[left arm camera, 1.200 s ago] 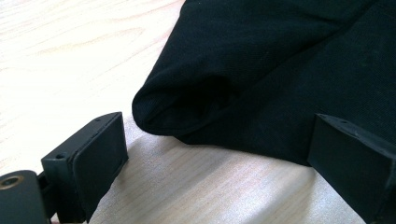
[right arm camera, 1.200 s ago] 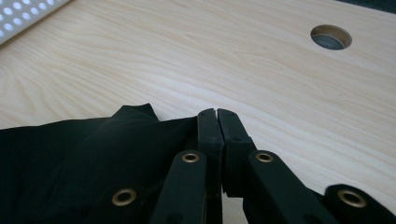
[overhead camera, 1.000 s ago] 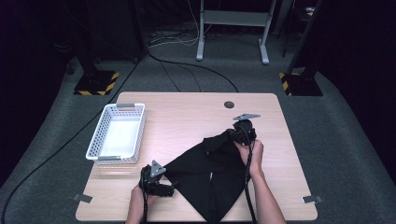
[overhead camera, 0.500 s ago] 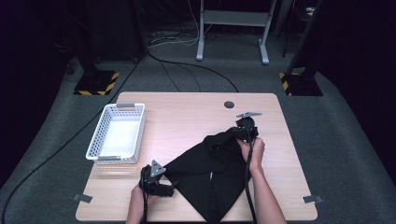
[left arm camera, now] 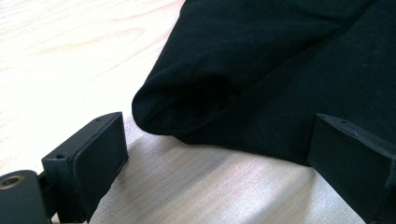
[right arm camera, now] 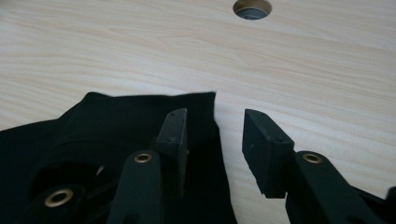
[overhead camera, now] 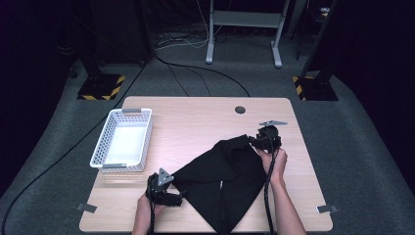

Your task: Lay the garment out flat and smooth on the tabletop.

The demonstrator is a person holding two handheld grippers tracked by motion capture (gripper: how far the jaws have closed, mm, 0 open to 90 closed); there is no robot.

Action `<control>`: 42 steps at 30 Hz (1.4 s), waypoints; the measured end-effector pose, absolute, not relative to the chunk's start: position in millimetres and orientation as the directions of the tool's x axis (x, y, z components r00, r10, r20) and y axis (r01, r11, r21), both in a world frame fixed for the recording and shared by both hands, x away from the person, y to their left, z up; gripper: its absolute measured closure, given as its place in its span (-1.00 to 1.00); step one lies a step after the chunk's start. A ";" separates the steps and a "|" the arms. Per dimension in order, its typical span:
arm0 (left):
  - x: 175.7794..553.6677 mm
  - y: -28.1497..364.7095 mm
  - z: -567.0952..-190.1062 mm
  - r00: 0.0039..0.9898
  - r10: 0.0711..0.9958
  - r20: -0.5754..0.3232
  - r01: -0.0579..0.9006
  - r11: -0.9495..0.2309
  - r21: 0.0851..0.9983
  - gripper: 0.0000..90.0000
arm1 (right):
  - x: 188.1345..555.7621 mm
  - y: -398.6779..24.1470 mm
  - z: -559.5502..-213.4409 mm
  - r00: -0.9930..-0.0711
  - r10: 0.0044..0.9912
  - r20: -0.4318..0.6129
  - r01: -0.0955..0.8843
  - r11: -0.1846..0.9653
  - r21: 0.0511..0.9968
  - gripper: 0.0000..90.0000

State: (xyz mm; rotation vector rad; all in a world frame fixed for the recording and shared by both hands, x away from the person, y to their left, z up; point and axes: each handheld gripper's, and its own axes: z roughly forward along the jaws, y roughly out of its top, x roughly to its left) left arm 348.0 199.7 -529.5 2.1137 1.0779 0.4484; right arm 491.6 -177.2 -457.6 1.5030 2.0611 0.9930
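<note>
A black cloth (overhead camera: 225, 176) lies crumpled across the front middle of the wooden table (overhead camera: 195, 122). My left gripper (overhead camera: 166, 193) is at the cloth's near left corner. In the left gripper view it (left arm camera: 219, 135) stands open wide, with a rolled fold of the cloth (left arm camera: 187, 102) just ahead of the jaws. My right gripper (overhead camera: 262, 139) is at the cloth's far right corner. In the right gripper view it (right arm camera: 215, 116) is open, one jaw over the cloth (right arm camera: 116, 126) and the other over bare wood, with the cloth's edge between them.
A white plastic basket (overhead camera: 122, 142) stands at the table's left side. A round cable hole (overhead camera: 240, 109) sits near the far edge, ahead of the right gripper. Grey tape marks (overhead camera: 325, 209) lie at the front corners.
The right gripper has shifted slightly to the right at the cloth's far corner. The left gripper and the cloth have stayed in place.
</note>
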 end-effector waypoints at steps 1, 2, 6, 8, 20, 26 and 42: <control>348.0 199.8 -529.5 0.592 0.806 -0.012 0.559 -0.399 0.726 -0.89 | 489.3 -176.3 -457.3 -0.349 0.933 0.084 0.648 0.176 0.741 0.30; 348.0 199.7 -529.5 0.591 0.806 -0.013 0.559 -0.399 0.727 -0.89 | 487.2 -175.1 -457.3 -0.360 0.929 0.084 0.645 0.183 0.742 0.29; 348.1 199.8 -529.5 0.591 0.806 -0.012 0.559 -0.399 0.727 -0.89 | 480.1 -165.5 -459.4 -0.405 0.911 0.082 0.641 0.219 0.735 0.22; 348.0 199.8 -529.5 0.591 0.807 -0.013 0.559 -0.399 0.727 -0.89 | 477.6 -159.5 -461.3 -0.425 0.902 0.073 0.638 0.242 0.731 0.19; 348.0 199.9 -529.4 0.591 0.806 -0.012 0.560 -0.400 0.726 -0.89 | 461.6 -157.9 -485.1 -0.442 0.895 0.060 0.659 0.279 0.699 -0.21; 348.0 199.8 -529.5 0.590 0.807 -0.012 0.560 -0.398 0.727 -0.89 | 441.9 -174.3 -486.0 -0.450 0.891 0.054 0.640 0.280 0.716 -0.55; 344.0 198.4 -528.5 0.593 0.805 0.020 0.531 -0.410 0.742 -0.88 | 391.5 -194.8 -507.2 -0.461 0.887 0.027 0.612 0.295 0.733 -1.00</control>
